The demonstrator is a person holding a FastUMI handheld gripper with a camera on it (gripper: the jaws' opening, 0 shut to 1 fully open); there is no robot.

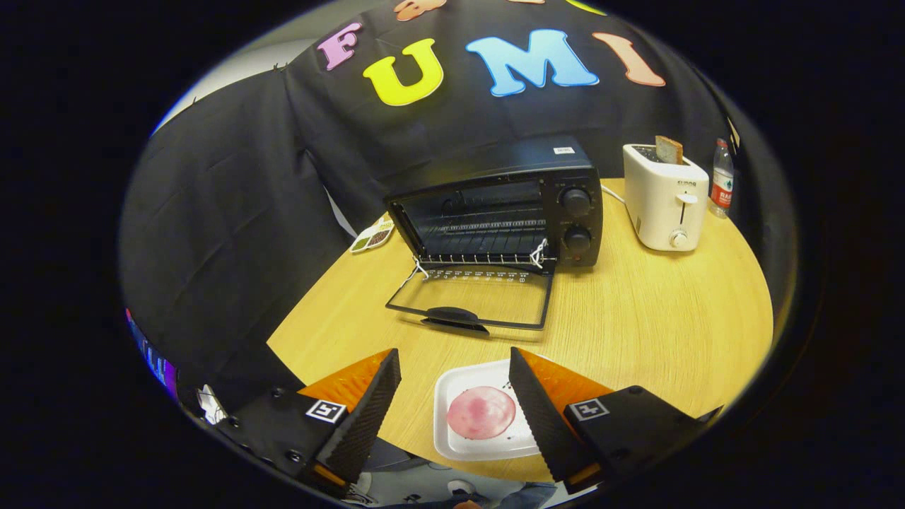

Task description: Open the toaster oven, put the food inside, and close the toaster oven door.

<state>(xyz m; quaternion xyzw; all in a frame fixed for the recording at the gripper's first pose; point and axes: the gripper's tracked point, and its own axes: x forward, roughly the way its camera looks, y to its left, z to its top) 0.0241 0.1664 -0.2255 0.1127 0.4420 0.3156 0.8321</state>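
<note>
Black toaster oven (509, 205) with dark knobs, a small white label on top and a clear glass door (474, 300) framed in black, lying open. White string at both hinges. Pale wood-grain table (650, 318), light tan with fine streaks. White square tray (452, 424), speckled with a few dark red drops, carrying a pink round slice of food (481, 412), mottled in paler and deeper pink. White pop-up toaster (666, 198) with a brown slice of bread (669, 150). Clear bottle (722, 178) with a red label. Small dish (372, 235) in white, green and brown sections. Gripper (454, 364) spread wide over the tray, holding nothing; ridged pads, black-and-white square markers behind.
</note>
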